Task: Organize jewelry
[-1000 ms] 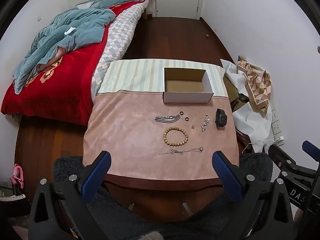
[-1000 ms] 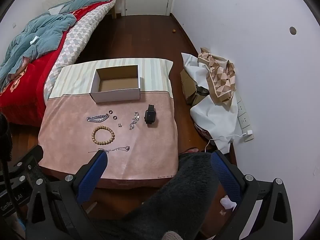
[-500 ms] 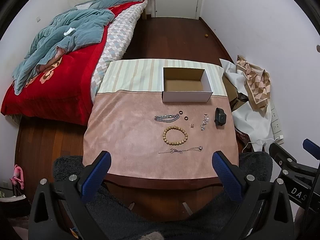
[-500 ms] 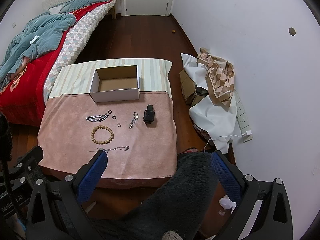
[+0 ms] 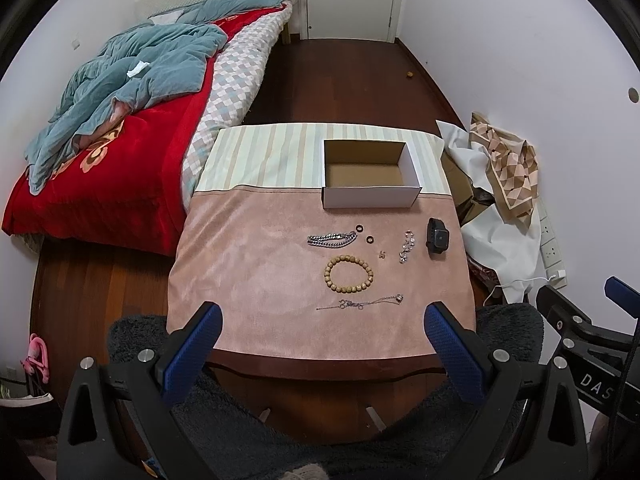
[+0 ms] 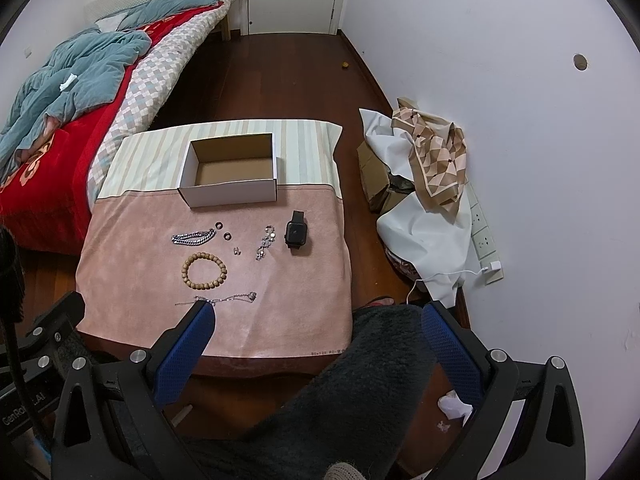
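Both the left gripper (image 5: pixel 320 316) and right gripper (image 6: pixel 316 312) hang short of the table (image 5: pixel 248 264), fingers spread wide and empty, likely because the jewelry, beaded bracelet (image 5: pixel 348 274) included, lies loose before the empty box (image 5: pixel 370 196), unsorted.

A bed (image 5: pixel 100 184) with a red cover is standing left of the table, a teal quilt (image 5: pixel 132 88) lying rumpled across it. A patterned scarf (image 6: pixel 436 160) is draping over white cloth (image 6: pixel 428 240) by the right wall, above a wall socket (image 6: pixel 484 240).
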{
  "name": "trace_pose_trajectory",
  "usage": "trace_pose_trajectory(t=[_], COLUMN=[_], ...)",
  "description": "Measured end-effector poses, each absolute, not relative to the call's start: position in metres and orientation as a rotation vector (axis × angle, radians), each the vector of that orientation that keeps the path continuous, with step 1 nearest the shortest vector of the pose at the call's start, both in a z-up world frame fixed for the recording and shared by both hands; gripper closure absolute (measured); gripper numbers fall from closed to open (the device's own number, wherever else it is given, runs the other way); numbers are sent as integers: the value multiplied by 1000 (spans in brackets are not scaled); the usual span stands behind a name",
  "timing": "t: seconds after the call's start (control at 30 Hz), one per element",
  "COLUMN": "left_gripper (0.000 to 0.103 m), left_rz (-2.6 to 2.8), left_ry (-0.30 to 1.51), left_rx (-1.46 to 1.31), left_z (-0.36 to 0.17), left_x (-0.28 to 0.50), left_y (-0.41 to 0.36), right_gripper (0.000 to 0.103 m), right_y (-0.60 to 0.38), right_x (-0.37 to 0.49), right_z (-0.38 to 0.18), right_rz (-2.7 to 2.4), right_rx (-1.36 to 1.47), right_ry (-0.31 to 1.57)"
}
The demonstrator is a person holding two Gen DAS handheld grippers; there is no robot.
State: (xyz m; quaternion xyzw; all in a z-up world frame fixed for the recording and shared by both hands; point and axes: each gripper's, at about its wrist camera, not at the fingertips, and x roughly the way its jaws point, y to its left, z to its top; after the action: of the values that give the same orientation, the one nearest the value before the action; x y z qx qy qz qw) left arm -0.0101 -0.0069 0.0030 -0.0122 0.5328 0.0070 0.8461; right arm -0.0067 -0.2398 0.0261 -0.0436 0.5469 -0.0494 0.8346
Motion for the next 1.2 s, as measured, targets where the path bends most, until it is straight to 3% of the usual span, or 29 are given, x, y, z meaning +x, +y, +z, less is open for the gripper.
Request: trace_pose_trajectory(t=[1.2], left_gripper=[0], left_rz=[17], left_ry=[1101], left_rx=[-21], left_z=[11], left_x=[-13], left_y=[-4], right_gripper=[0], right_y=[-238], right_x=[-14], right_z=[36], right_rz=[-102], right_rx=[-100], right_ry=[1137])
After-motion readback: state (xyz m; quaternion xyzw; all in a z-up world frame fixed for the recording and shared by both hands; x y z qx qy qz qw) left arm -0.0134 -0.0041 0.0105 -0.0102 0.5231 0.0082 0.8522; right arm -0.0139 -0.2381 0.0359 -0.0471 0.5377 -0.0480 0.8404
